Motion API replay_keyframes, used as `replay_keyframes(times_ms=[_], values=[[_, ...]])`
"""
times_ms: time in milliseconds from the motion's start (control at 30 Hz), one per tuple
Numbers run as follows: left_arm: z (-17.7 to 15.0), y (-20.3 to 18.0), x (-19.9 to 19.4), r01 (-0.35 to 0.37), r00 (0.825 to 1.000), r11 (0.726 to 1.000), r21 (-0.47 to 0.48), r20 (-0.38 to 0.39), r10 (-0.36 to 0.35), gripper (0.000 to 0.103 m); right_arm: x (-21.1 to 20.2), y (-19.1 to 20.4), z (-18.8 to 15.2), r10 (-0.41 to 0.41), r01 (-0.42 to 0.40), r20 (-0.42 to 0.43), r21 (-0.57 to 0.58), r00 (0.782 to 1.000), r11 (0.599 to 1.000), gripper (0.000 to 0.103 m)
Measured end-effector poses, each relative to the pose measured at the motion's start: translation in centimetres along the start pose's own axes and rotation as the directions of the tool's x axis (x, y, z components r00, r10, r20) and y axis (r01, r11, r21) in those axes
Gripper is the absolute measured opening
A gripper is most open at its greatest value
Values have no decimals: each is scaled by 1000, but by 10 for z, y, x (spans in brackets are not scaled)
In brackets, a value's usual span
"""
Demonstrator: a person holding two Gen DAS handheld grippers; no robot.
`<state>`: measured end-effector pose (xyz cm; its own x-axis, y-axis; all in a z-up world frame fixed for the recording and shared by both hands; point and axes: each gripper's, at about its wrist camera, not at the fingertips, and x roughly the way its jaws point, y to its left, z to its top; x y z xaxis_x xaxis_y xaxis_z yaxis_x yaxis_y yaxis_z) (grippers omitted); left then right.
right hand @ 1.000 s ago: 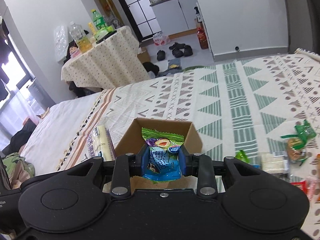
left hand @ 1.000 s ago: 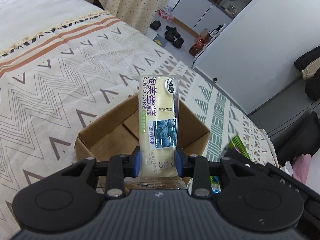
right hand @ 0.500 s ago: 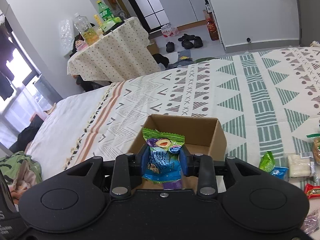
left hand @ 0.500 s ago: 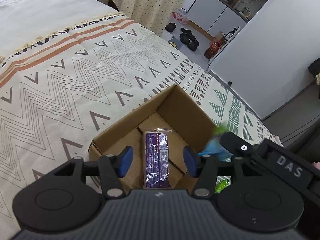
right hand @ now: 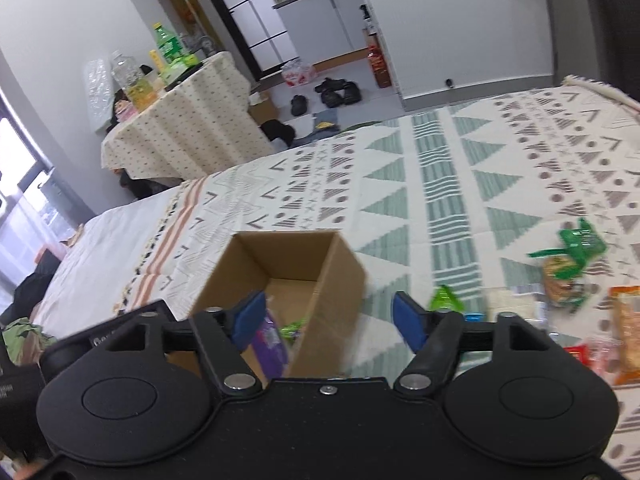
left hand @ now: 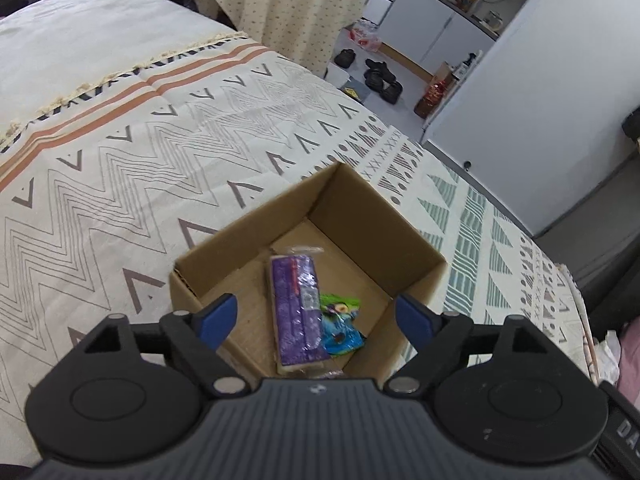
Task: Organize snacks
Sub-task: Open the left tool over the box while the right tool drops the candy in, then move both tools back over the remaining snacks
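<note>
A: Left wrist view?
B: Left gripper (left hand: 316,318) hangs over the open brown cardboard box (left hand: 376,216), blue-padded jaws spread wide, nothing held. Inside on the box floor: a long purple-wrapped cake bar (left hand: 297,312) lying flat, and a small blue-and-green snack packet (left hand: 340,322) touching its right side. The box sits on a cream patterned bedspread (left hand: 120,184).
A: Right wrist view?
B: Right gripper (right hand: 326,320) also spread apart, empty, over the box's right wall. Purple bar and a green packet edge visible inside. More snacks on the bedspread to the right: a green-wrapped biscuit pack (right hand: 568,264) and an orange packet (right hand: 630,332), well apart from the box; that side is blurred.
</note>
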<state>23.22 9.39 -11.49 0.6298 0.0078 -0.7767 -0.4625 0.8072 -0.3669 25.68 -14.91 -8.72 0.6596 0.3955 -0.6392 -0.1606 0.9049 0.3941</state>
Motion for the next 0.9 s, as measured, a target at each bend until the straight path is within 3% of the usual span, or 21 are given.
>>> replay_keyframes(times_ms=[100, 300, 600, 733, 900], values=[[-5, -7, -1, 24, 999, 1000, 6, -38, -24, 90, -11, -14, -2, -21, 21, 6, 10, 1000, 1000, 84], [-26, -36, -9, 18, 1000, 994, 105, -20, -16, 93, -38, -42, -5, -41, 39, 53, 33, 998, 999, 100], [-59, -82, -11, 61, 997, 976, 208, -63, -49, 99, -77, -85, -11, -67, 64, 76, 47, 995, 997, 103], [-78, -107, -12, 59, 997, 954, 295, -64, -42, 103, -86, -105, -13, -125, 125, 55, 19, 991, 992, 103], [-99, -129, -10, 48, 995, 933, 358, -98, -14, 103, -97, -138, -21, -144, 141, 47, 65, 988, 988, 103]])
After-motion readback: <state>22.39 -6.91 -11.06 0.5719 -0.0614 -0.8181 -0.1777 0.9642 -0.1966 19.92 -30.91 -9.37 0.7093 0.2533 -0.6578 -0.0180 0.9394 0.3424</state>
